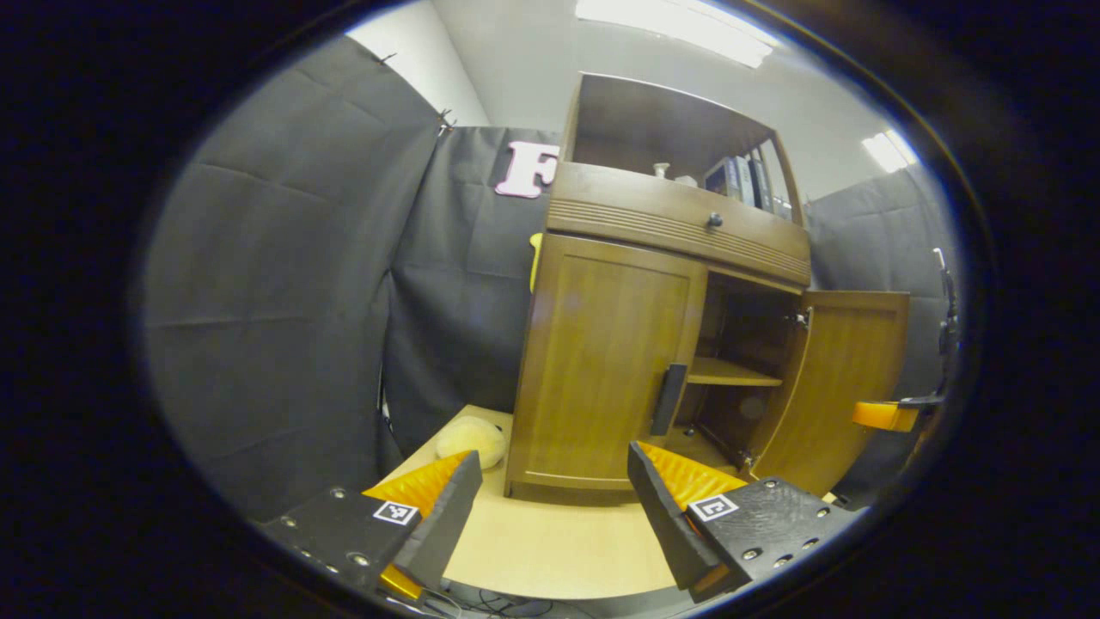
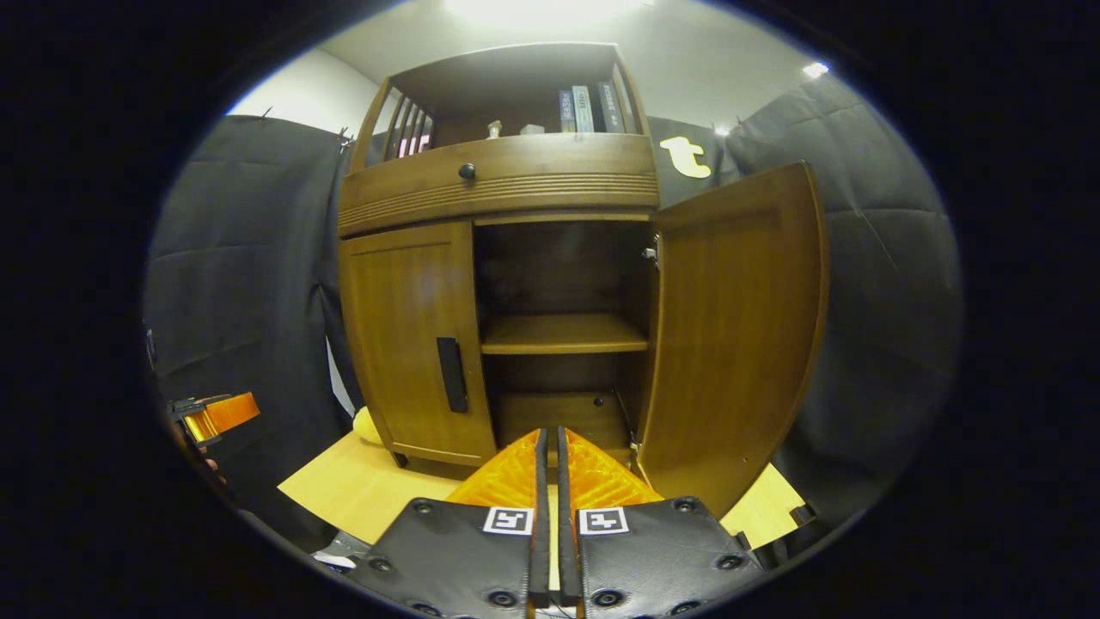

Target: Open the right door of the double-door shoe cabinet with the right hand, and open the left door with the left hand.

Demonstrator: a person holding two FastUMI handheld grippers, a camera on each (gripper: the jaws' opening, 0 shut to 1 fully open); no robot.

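On the table (image 2: 361, 490) | right door (image 2: 730, 327) swung open, left door (image 2: 412, 335) closed (handle (image 2: 451, 374) untouched) | left gripper (image 1: 550, 490) jaws wide | right gripper (image 2: 548, 456) jaws pressed together, empty

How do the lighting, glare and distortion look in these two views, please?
Left gripper view: ceiling light blows out, cabinet leans and bows from the fisheye, open compartment dark. Right gripper view: glare at the top, sheen on the closed left door, open right door visibly curved, interior shadowed.
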